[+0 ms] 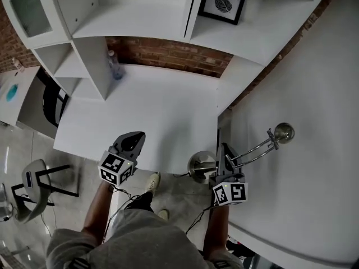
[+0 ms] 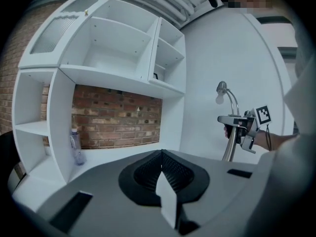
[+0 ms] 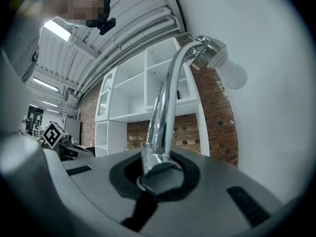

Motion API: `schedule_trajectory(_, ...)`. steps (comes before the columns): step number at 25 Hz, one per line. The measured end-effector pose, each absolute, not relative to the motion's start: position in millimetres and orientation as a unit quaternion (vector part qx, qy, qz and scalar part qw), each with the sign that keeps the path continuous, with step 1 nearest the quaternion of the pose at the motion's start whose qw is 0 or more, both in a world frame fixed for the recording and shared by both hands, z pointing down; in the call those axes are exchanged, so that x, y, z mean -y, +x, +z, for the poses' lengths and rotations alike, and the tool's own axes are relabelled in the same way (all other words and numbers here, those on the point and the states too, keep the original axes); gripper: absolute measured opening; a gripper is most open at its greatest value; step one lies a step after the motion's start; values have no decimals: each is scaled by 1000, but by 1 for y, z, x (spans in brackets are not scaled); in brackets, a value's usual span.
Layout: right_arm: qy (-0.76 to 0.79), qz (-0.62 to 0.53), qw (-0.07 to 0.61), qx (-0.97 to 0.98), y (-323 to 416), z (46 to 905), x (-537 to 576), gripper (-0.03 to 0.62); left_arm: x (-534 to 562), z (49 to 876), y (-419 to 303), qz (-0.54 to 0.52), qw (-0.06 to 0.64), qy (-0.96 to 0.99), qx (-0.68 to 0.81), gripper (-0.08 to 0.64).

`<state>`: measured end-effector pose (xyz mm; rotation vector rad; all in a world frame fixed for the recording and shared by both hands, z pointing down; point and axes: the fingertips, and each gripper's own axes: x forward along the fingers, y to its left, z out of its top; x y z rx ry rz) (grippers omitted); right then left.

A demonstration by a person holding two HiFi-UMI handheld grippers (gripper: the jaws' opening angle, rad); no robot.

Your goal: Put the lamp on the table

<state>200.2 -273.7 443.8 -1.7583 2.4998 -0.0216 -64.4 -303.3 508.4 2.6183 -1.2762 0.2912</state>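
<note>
Lamp bulb shows in right gripper view; base only in head view.

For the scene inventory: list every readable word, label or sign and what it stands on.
"OF NATURE": framed print on the shelf; the line above it is cut off.
Bottle label: too small to read.
Marker cubes: square patterns only, no words.

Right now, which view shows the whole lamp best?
Head view: the lamp shows base, stem and head. Left gripper view shows its stem and head, small; right gripper view only stem and bulb, close up.
</note>
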Motion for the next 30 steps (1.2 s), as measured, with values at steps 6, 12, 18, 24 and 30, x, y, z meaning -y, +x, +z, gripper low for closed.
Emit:
schedule_trajectory(6, -577, -12, 39, -816, 190, 457, 308, 20, 337, 526, -72, 118, 119, 891, 421, 3)
schedule_trajectory(12, -570, -14, 24, -821, 178, 479, 336, 20, 361, 551, -70, 127, 135, 893, 411, 3)
schedule_trajectory(18, -566, -34, 20, -824, 177, 506, 361, 20, 381, 574, -62, 138, 151, 893, 402, 3)
schedule_trajectory(24, -560, -49, 20, -827, 174, 530, 380, 20, 391, 592, -54, 145, 157, 895, 391, 3)
schedule_trajectory(30, -563, -76, 18, -823, 178, 560, 391, 20, 396, 610, -50, 159, 172, 890, 391, 3)
